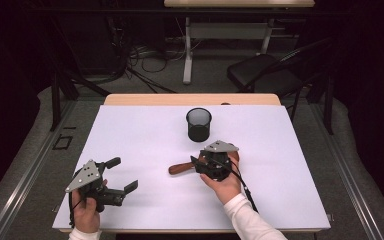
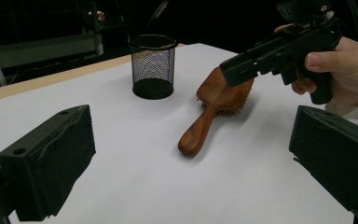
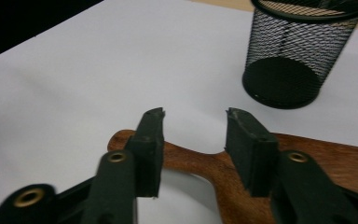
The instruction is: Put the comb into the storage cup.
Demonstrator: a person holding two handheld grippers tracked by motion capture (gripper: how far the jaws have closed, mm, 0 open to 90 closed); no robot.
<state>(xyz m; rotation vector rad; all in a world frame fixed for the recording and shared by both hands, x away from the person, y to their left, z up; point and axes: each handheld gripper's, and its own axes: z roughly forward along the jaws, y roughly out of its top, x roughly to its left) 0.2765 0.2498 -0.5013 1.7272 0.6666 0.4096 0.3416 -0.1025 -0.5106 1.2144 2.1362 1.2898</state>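
In the high view, a white table (image 1: 145,150) is carrying a black mesh cup (image 1: 199,124) toward its far middle. Nearer the person, a wooden brush (image 1: 181,168) is lying flat, its handle pointing left. The right gripper (image 1: 198,164) is hovering over the brush's head, held by the right hand (image 1: 226,182). The left gripper (image 1: 122,174) is sitting well apart at the near left, its jaws spread wide, with the left hand (image 1: 86,210) gripping it.

In the left gripper view, the two black jaws are standing far apart at the frame's sides, with nothing between them. Beyond them the brush (image 2: 212,109) is lying bristles down on the table (image 2: 121,177), the cup (image 2: 153,65) standing upright just behind it. The right gripper (image 2: 235,72) is hanging over the brush's head.

In the right gripper view, the jaws are standing apart, poised above the neck of the brush (image 3: 205,161), one on either side; I cannot tell whether they are touching it. The cup (image 3: 298,51) is standing near, beyond the brush.
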